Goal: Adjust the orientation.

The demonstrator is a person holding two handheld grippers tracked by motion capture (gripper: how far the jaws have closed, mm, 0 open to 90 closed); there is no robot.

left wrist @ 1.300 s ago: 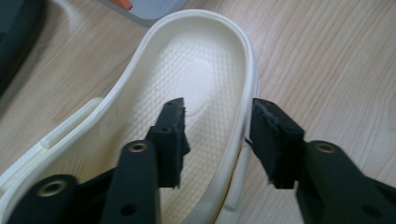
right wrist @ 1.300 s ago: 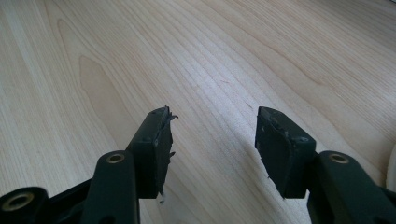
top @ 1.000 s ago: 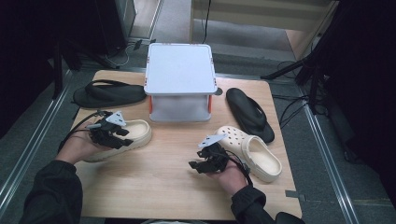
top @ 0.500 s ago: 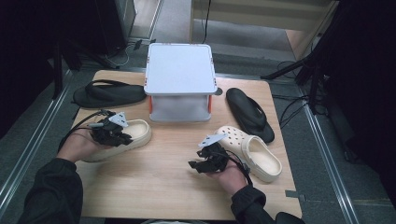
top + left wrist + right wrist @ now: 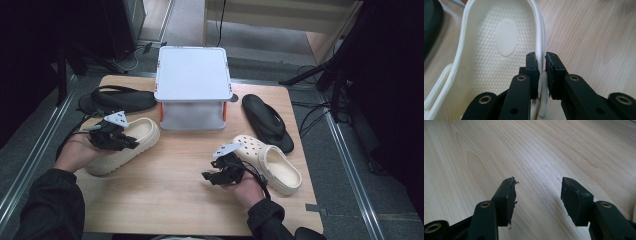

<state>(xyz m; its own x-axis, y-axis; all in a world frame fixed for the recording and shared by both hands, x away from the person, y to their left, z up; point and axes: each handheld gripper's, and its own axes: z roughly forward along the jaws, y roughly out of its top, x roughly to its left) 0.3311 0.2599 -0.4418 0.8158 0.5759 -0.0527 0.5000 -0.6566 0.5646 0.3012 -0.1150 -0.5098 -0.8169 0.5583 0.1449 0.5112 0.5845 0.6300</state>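
A cream clog (image 5: 142,131) lies at the table's left, its dimpled insole (image 5: 504,37) seen in the left gripper view. My left gripper (image 5: 131,144) has just been closing its jaws, and they now pinch the clog's thin side wall (image 5: 541,37) between the pads; the gripper (image 5: 541,60) is shut on it. A second cream clog (image 5: 272,162) with holes in its toe lies at the right. Just left of it, my right gripper (image 5: 207,177) rests low over bare wood, and its jaws (image 5: 537,187) stand open with nothing between them.
A white lidded box (image 5: 192,75) stands at the back middle of the wooden table (image 5: 165,200). One black flip-flop (image 5: 117,100) lies to its left, another (image 5: 267,122) to its right. Cables run across the floor beyond the table's right edge.
My left hand has risen slightly at the clog's side, gripping its wall. The right hand and the other shoes have stayed where they were.
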